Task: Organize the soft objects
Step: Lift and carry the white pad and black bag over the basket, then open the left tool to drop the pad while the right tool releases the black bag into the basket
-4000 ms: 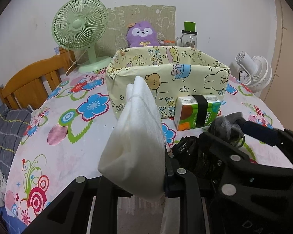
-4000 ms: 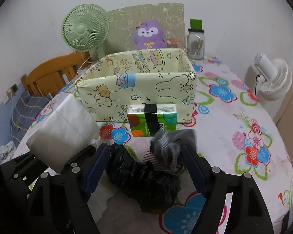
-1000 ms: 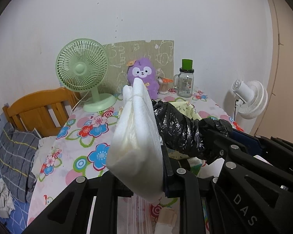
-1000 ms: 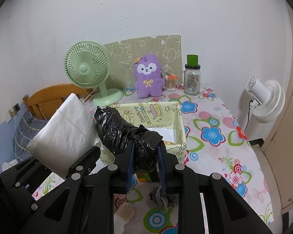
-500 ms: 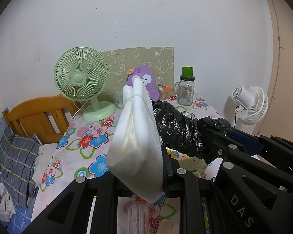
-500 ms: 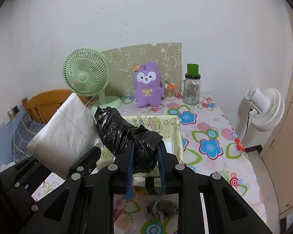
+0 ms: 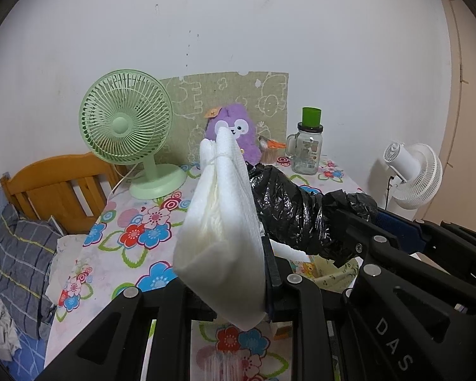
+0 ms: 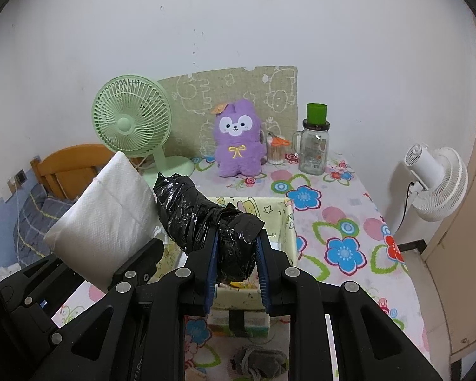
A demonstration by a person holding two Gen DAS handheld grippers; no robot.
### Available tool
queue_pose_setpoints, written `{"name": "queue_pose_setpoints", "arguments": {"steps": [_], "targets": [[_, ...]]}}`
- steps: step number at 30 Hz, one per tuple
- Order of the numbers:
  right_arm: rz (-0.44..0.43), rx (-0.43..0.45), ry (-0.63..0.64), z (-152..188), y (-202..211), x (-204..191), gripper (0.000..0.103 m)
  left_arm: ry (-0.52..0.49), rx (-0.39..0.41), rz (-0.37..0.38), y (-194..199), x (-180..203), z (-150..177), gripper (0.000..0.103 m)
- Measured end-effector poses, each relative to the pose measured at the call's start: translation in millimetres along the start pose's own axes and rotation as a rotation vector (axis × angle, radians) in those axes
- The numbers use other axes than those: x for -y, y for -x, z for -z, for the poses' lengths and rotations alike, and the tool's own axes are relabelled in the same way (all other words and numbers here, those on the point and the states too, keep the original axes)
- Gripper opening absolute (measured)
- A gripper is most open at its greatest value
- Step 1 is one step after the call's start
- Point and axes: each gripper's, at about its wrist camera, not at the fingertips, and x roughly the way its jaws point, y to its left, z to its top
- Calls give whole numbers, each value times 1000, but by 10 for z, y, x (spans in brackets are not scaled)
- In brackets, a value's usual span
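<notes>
Right wrist view: a crumpled black plastic bag (image 8: pixel 206 219) is pinched between the blue-lined jaws of the right gripper (image 8: pixel 236 263) and held above the yellow cartoon-print box (image 8: pixel 287 222) on the flowered tablecloth (image 8: pixel 342 222). A white folded cloth (image 7: pixel 220 231) is clamped by the left gripper (image 7: pixel 231 285), its jaws closed on the lower end (the cloth stands upright, just beside the bag). A grey fabric bundle (image 8: pixel 258 360) is seen lying on the table below, near a tissue pack (image 8: pixel 238 320) at the box's front.
</notes>
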Motion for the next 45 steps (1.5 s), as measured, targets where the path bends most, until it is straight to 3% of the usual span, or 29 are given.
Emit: {"name": "queue_pose_setpoints", "arguments": {"steps": [20, 28, 33, 39, 45], "targets": [[-28, -56, -9, -81, -566, 107, 25, 21, -72, 18, -555, -67, -50, 21], [-41, -79, -21, -69, -778, 123, 25, -1, -127, 11, -789, -47, -2, 34], [-50, -101, -25, -50, -928, 143, 25, -10, -135, -3, -849, -46, 25, 64], [-74, -129, -36, -11, -1084, 175, 25, -29, -143, -11, -900, -26, 62, 77], [-90, -150, -24, 10, -1219, 159, 26, -36, -155, -26, -955, -33, 109, 81]]}}
